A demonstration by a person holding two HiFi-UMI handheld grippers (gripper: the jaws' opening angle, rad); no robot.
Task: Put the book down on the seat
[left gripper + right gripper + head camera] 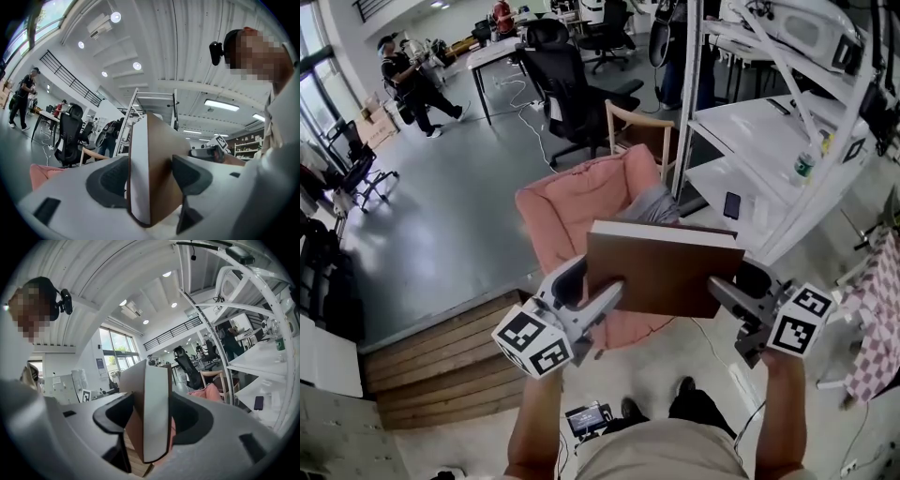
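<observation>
A thick brown hardcover book (664, 265) hangs flat in the air between my two grippers, above the front of a pink armchair (572, 211). My left gripper (614, 292) is shut on the book's left edge; in the left gripper view the book (146, 173) stands edge-on between the dark pads. My right gripper (719, 292) is shut on the right edge, and the right gripper view has the book's white page block (154, 413) wedged between its jaws. A grey cushion (656, 203) lies on the chair's seat, partly hidden by the book.
A white metal shelving rack (769, 122) with a phone (731, 204) stands right of the armchair. Wooden steps (441, 361) lie at the lower left. A black office chair (567, 84) and a wooden chair (637, 127) stand behind. A person (408, 84) walks at the far left.
</observation>
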